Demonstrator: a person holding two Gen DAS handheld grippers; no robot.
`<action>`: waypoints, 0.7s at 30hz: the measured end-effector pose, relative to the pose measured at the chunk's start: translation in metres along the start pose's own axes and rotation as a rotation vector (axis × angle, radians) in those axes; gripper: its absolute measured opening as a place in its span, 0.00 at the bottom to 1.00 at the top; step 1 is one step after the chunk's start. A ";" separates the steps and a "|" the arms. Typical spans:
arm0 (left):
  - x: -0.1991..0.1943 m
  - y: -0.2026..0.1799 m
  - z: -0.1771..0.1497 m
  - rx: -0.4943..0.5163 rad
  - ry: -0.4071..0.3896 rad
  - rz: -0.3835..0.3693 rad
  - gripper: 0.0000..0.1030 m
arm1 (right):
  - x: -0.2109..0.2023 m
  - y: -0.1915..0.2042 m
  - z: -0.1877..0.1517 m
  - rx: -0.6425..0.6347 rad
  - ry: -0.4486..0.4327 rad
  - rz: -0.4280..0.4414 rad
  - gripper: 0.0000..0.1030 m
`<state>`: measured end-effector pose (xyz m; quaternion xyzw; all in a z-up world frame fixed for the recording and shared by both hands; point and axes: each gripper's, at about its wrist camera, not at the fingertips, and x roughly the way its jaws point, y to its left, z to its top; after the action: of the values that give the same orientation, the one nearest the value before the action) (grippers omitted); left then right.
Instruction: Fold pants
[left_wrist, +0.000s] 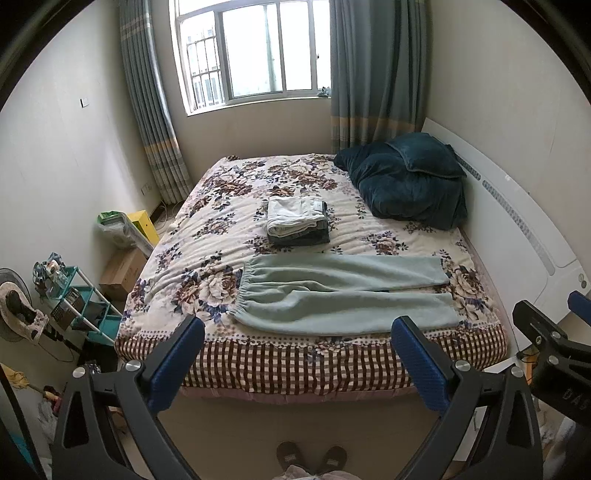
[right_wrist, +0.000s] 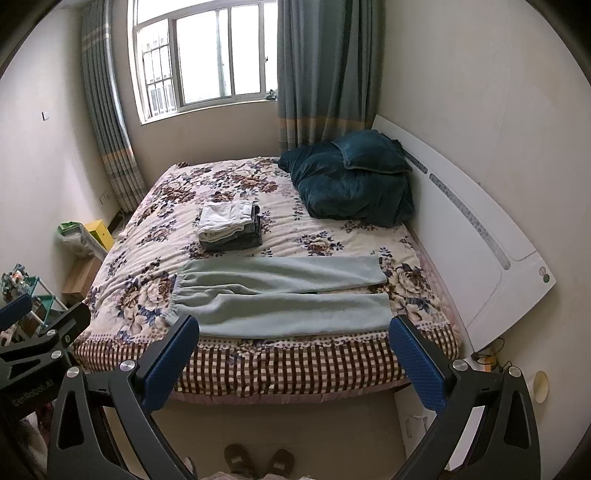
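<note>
Pale green fleece pants lie spread flat across the near side of the floral bed, waistband to the left, both legs running right. My left gripper is held back from the bed's edge above the floor, open, with nothing between its blue pads. My right gripper hangs at a similar distance, also open and empty. In the left wrist view the right gripper's black frame shows at the right edge. The left gripper's frame appears at the left of the right wrist view.
A stack of folded clothes sits mid-bed behind the pants. A dark teal duvet and pillow fill the far right corner by the white headboard. A teal shelf rack and boxes crowd the left floor. Slippered feet stand below.
</note>
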<state>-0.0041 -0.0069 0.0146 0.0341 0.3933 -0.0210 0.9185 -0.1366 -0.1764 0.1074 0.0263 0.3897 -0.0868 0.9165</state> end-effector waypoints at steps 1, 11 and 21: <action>0.000 0.000 0.000 -0.002 0.000 -0.001 1.00 | 0.001 0.000 0.000 -0.003 0.000 0.002 1.00; 0.002 -0.001 0.000 -0.016 -0.002 0.005 1.00 | 0.003 0.004 0.000 -0.008 0.004 0.004 1.00; 0.004 0.004 0.002 -0.025 0.001 0.000 1.00 | 0.009 0.008 -0.004 -0.019 0.012 0.001 1.00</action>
<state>0.0006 -0.0029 0.0128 0.0226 0.3941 -0.0157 0.9186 -0.1318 -0.1697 0.0981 0.0183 0.3959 -0.0825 0.9144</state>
